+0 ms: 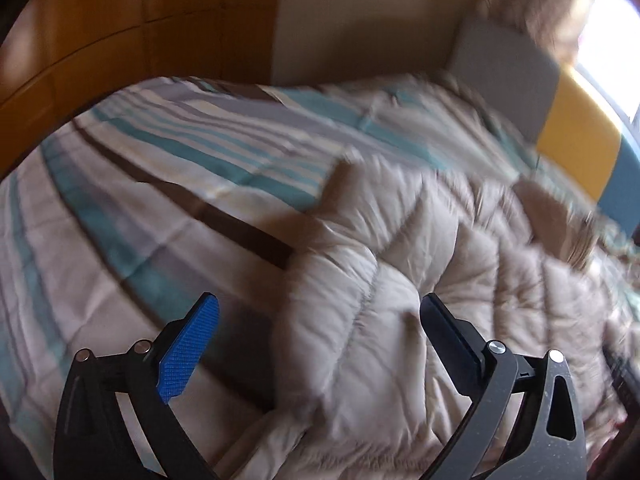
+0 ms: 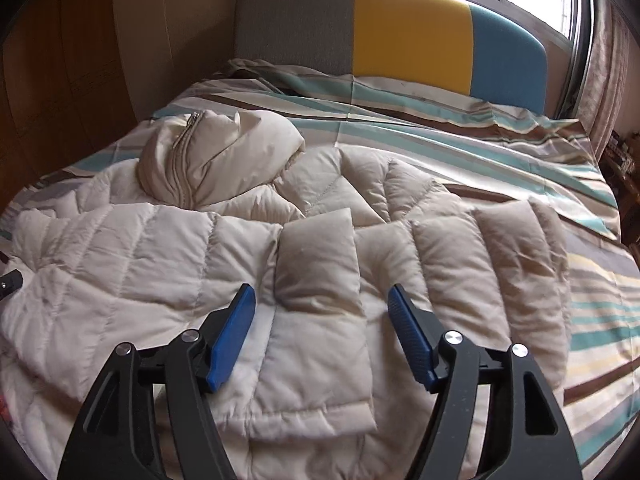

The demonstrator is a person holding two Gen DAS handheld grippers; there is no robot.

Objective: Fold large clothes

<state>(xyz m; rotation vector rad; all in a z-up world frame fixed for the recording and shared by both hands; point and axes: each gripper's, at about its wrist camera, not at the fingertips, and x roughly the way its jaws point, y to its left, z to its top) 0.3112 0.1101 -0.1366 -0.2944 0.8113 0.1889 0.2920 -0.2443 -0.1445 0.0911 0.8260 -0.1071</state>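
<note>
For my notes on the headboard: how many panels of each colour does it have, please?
Grey panel: 1
Yellow panel: 1
Blue panel: 1
Total: 3 panels on the headboard

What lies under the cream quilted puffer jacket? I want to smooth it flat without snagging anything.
Only the striped teal, brown and cream bedspread shows around the cream quilted puffer jacket. The bed beneath the jacket is covered, so anything hidden there cannot be seen.

quilted cream jacket [image 2: 168, 248] looks like soft matt cloth; striped bedspread [image 2: 460, 136] smooth cotton, perhaps; wardrobe [image 1: 100, 20] glossy wood.
</note>
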